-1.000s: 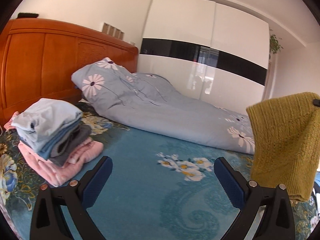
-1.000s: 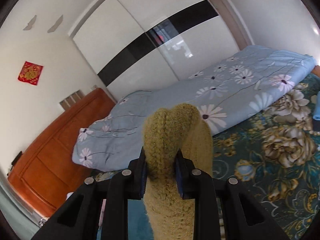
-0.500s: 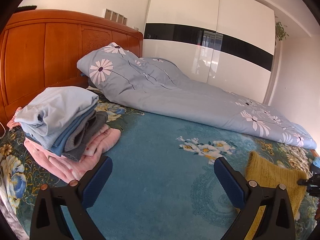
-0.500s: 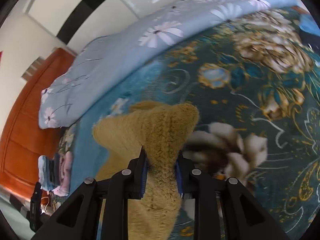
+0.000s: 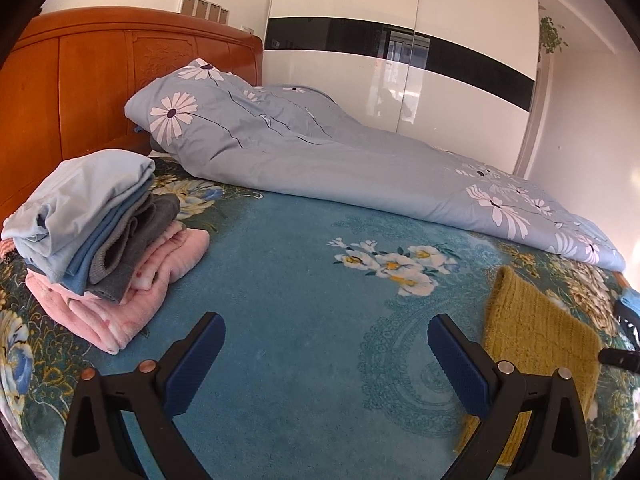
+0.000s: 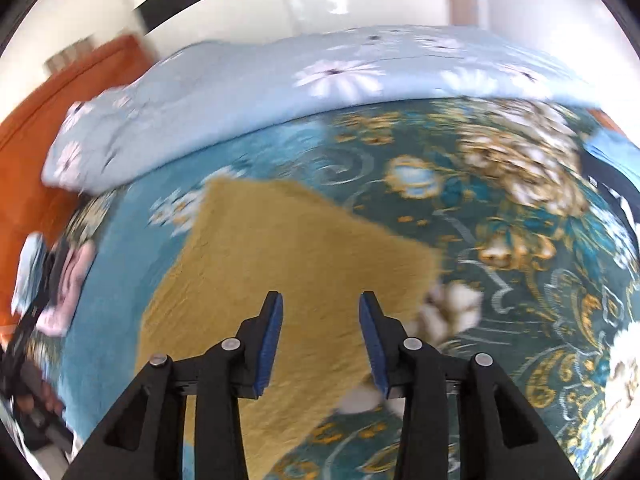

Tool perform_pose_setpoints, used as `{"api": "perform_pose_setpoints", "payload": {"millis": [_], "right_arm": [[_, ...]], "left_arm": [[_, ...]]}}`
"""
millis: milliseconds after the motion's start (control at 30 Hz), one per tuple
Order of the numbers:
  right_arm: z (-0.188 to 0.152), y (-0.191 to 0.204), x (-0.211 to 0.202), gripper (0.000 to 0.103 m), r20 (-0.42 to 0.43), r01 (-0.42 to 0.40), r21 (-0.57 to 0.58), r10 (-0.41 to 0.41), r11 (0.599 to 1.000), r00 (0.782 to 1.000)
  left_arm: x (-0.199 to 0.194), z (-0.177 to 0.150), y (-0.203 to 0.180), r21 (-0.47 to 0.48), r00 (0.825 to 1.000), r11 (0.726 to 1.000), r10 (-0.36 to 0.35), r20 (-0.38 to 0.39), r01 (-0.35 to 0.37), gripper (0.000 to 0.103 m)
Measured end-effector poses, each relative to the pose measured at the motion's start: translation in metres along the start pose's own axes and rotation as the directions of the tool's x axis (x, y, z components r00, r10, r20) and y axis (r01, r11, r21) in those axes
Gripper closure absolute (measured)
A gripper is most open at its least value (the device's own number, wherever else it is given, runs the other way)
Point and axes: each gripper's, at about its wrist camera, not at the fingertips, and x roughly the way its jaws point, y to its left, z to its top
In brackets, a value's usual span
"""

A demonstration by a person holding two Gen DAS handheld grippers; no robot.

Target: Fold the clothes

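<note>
A mustard knitted garment (image 6: 288, 264) lies flat on the teal flowered bedspread (image 6: 520, 208). My right gripper (image 6: 320, 320) hovers just over its near edge; its jaws are opening and nothing is pinched between them. The same knit (image 5: 532, 328) shows at the right in the left wrist view, partly behind one finger. My left gripper (image 5: 326, 344) stands wide open above bare bedspread (image 5: 280, 280), holding nothing. A pile of folded clothes (image 5: 100, 232), light blue, grey and pink, sits to its left.
A grey-blue duvet (image 5: 320, 160) with white daisies lies along the far side of the bed. The orange wooden headboard (image 5: 80, 88) rises at the left, a white wardrobe (image 5: 400, 40) behind. Something blue (image 5: 630, 304) lies at the bed's right edge.
My right gripper came down with the mustard knit from the air onto the bedspread, then let go of it; the knit now lies spread flat. My left gripper sank slightly and tilted downward.
</note>
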Motion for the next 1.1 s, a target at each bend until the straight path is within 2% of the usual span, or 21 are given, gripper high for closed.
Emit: {"api": "perform_pose_setpoints", "payload": {"millis": [100,167,233,333,467,567,600,700,767,800,867,900,933,967,1000,1033,1100], "right_arm": [[-0.024,0.077,0.024,0.052,-0.107,-0.133,-0.213,0.113,0.968,0.988],[-0.043,0.117,0.036,0.052,-0.163,-0.164,-0.348,0.113,0.923,0.98],[-0.056,0.139,0.045,0.048,-0.149,-0.108,-0.459,0.043,0.882,0.988],[-0.068,0.156,0.054,0.045,-0.084,0.008,-0.577,-0.07,0.816,0.994],[-0.084,0.174,0.063,0.038,-0.016,0.109,-0.69,-0.165,0.716,0.986],[-0.086,0.181,0.073,0.038,0.066,0.217,-0.722,-0.247,0.657,0.967],[-0.083,0.181,0.074,0.038,0.079,0.226,-0.715,-0.245,0.662,0.966],[-0.066,0.174,0.067,0.039,0.107,0.24,-0.634,-0.225,0.735,0.969],[-0.057,0.172,0.059,0.05,0.172,0.312,-0.584,-0.262,0.749,0.95],[-0.053,0.17,0.056,0.059,0.207,0.355,-0.558,-0.288,0.75,0.935],[-0.047,0.169,0.058,0.062,0.201,0.371,-0.532,-0.313,0.761,0.928],[-0.045,0.167,0.063,0.068,0.164,0.339,-0.529,-0.299,0.778,0.94],[-0.039,0.164,0.064,0.094,0.115,0.281,-0.509,-0.26,0.813,0.959],[-0.032,0.159,0.06,0.099,0.076,0.225,-0.47,-0.215,0.854,0.974],[-0.025,0.154,0.056,0.099,0.039,0.168,-0.427,-0.167,0.889,0.985],[-0.015,0.15,0.044,0.1,0.043,0.135,-0.388,-0.129,0.912,0.991],[0.013,0.142,0.003,0.1,0.126,0.113,-0.322,-0.075,0.94,0.989]], "left_arm": [[-0.002,0.0,0.001,0.003,1.0,1.0,-0.002,-0.004,0.002,0.0],[-0.004,0.001,0.006,-0.004,1.0,1.0,0.001,0.002,-0.001,0.0],[-0.006,0.002,0.013,-0.022,1.0,1.0,0.0,0.005,0.001,0.0],[-0.005,0.003,0.023,-0.058,1.0,0.998,-0.013,0.004,0.014,0.0],[-0.002,0.002,0.028,-0.071,1.0,0.997,-0.019,-0.011,0.018,0.0],[-0.002,0.002,0.03,-0.078,1.0,0.997,-0.022,-0.012,0.021,0.0],[-0.003,0.002,0.031,-0.079,1.0,0.997,-0.025,-0.011,0.025,0.0],[-0.004,0.003,0.034,-0.083,1.0,0.996,-0.028,-0.006,0.028,0.0],[-0.005,0.004,0.036,-0.088,1.0,0.996,-0.029,-0.001,0.029,0.0],[-0.005,0.004,0.036,-0.092,0.999,0.995,-0.034,-0.001,0.034,0.0],[-0.004,0.004,0.035,-0.094,0.999,0.995,-0.046,-0.007,0.046,0.0],[-0.003,0.003,0.035,-0.091,0.999,0.995,-0.05,-0.011,0.049,0.0],[-0.003,0.003,0.034,-0.086,0.999,0.995,-0.051,-0.014,0.049,0.0],[-0.003,0.003,0.033,-0.083,0.999,0.995,-0.052,-0.015,0.051,0.0],[-0.003,0.003,0.033,-0.082,0.998,0.995,-0.054,-0.015,0.053,0.0],[-0.003,0.003,0.034,-0.086,0.998,0.995,-0.058,-0.014,0.057,0.0],[-0.003,0.004,0.035,-0.098,0.998,0.993,-0.067,-0.012,0.066,0.0]]}}
